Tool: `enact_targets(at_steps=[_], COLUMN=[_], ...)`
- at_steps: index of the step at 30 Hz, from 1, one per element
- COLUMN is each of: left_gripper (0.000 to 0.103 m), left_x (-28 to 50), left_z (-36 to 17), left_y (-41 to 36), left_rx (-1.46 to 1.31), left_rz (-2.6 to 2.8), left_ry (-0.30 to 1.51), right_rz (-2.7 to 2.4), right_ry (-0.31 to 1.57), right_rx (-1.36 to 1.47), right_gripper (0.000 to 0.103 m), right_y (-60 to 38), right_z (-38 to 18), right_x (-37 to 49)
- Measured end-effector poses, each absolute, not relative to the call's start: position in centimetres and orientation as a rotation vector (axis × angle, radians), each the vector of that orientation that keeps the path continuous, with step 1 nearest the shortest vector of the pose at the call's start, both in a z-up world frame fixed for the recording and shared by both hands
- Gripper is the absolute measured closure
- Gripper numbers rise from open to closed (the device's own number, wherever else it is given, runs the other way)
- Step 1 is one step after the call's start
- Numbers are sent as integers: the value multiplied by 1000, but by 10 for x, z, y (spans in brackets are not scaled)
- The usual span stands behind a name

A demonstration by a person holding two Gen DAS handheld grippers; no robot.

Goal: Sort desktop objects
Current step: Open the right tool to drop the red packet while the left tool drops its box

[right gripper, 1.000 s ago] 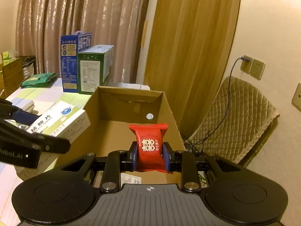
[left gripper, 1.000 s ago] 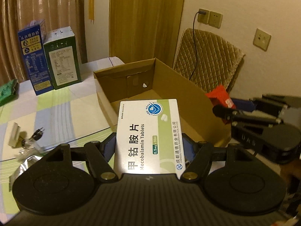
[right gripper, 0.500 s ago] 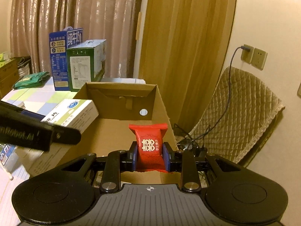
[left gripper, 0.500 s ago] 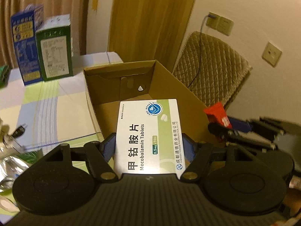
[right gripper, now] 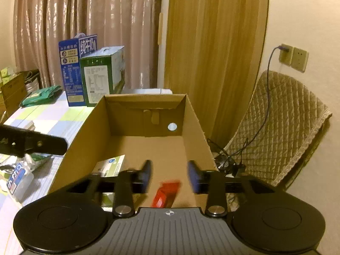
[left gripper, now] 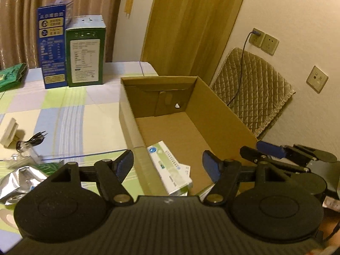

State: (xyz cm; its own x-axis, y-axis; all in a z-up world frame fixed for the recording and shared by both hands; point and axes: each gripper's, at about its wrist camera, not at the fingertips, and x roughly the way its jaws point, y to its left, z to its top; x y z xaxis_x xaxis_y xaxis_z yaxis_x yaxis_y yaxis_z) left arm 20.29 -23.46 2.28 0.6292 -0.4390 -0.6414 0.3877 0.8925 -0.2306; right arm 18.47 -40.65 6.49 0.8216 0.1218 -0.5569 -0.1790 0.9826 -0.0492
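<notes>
Left wrist view: the left black two-finger gripper [left gripper: 167,162], with blue-padded fingertips [left gripper: 125,161], stands wide apart and holds nothing. Below it, at lower centre, an open rectangular brown corrugated cardboard box [left gripper: 221,114] rests on a green, blue and white checked tablecloth [left gripper: 70,114]. A flat white-and-green cardboard tablet box [left gripper: 170,167] lies tilted on the box floor at the near left corner. The right black gripper [left gripper: 263,152] appears at the right edge.

Right wrist view: the right gripper [right gripper: 170,175] is also spread wide and holds nothing; its fingers are blurred. Between them, a small glossy red wrapped candy [right gripper: 166,193], blurred, appears over the cardboard box [right gripper: 195,119] floor near the front. The tablet box [right gripper: 111,164] shows at lower left inside. Two upright cartons, a tall blue carton [right gripper: 71,72] and a green carton [right gripper: 99,78], stand in the upper left.
</notes>
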Motion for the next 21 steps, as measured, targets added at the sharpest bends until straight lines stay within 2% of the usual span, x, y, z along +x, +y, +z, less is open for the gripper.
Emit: enact_targets(at_steps=[1, 15, 21], left_gripper=[35, 27, 22], left_x=[201, 163, 143], left_z=[23, 22, 27], left_y=[-231, -166, -131], left_rx=[-74, -86, -55], left_rz=[-471, -383, -356], left_ry=[754, 764, 750], right_rz=[158, 142, 195], right_ry=[579, 561, 549], right_rx=[-98, -29, -10], right_gripper=[48, 45, 41], right_y=[-407, -410, -385], right_z=[66, 85, 96], right_x=[183, 125, 97])
